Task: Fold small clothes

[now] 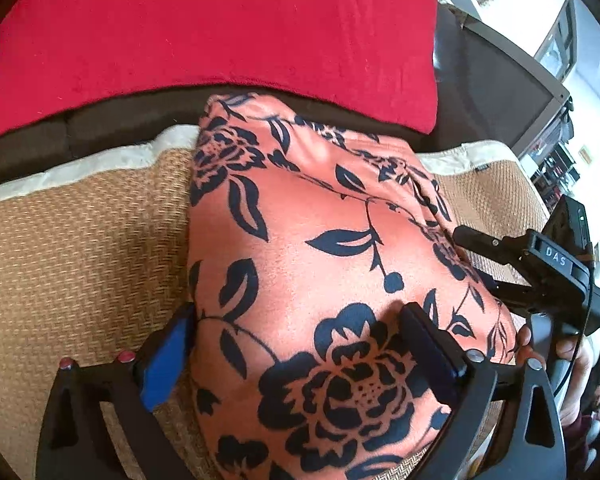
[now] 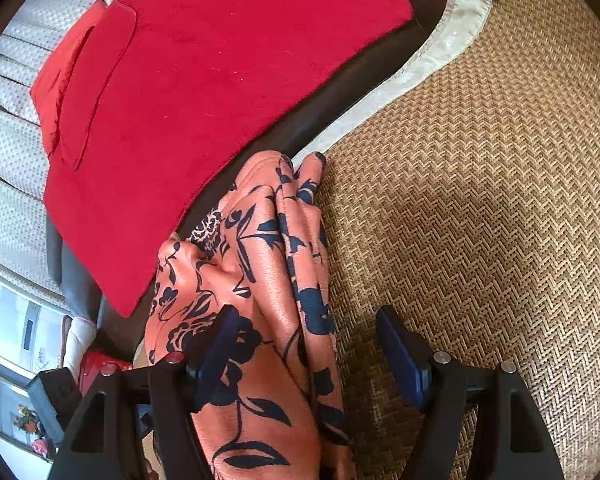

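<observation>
I see the orange flowered garment lying folded on the woven mat, its far end reaching the mat's pale border and the dark seat beneath. A red cushion sits just behind it.

My left gripper stands wide, fingers straddling the near end of the garment: the left blue pad is at the cloth's left edge, the right pad over the cloth. I cannot tell whether either pad presses on the fabric.

My right gripper is also wide. In its view the garment runs up between the fingers as a bunched fold, nearer the left finger; the right finger is over bare mat.

From the left wrist, the right gripper shows at the cloth's right edge.
</observation>
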`<action>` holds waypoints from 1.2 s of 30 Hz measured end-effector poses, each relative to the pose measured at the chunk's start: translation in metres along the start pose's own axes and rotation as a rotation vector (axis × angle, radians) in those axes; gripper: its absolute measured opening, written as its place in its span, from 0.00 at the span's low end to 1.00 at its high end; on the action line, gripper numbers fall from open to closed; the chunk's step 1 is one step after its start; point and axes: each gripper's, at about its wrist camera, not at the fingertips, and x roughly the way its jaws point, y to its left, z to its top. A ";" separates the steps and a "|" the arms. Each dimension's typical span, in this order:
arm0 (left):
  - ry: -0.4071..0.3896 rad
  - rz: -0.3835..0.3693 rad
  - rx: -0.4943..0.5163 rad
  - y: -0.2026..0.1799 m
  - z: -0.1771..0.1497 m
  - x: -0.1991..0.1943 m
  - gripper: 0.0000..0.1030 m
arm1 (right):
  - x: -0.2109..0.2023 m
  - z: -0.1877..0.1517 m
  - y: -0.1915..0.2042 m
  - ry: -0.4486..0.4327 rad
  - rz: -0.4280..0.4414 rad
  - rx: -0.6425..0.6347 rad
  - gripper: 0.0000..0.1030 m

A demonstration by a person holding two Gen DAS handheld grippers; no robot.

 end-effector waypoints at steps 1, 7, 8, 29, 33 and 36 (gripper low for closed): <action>0.008 -0.003 -0.002 0.001 -0.001 0.002 1.00 | 0.000 0.000 -0.001 0.000 0.006 0.005 0.73; 0.024 -0.034 -0.032 0.004 0.003 0.009 1.00 | 0.005 0.002 -0.003 0.010 0.042 0.010 0.73; 0.022 -0.038 -0.033 0.004 0.003 0.009 1.00 | 0.009 0.001 -0.001 0.015 0.051 0.006 0.73; -0.121 -0.002 -0.036 0.020 -0.005 -0.069 0.44 | 0.017 -0.049 0.112 -0.069 -0.049 -0.250 0.43; -0.162 0.026 -0.012 0.022 -0.018 -0.103 0.44 | 0.005 -0.064 0.135 -0.094 -0.002 -0.279 0.43; -0.183 0.056 0.009 0.025 -0.038 -0.128 0.44 | -0.004 -0.080 0.152 -0.100 0.044 -0.289 0.43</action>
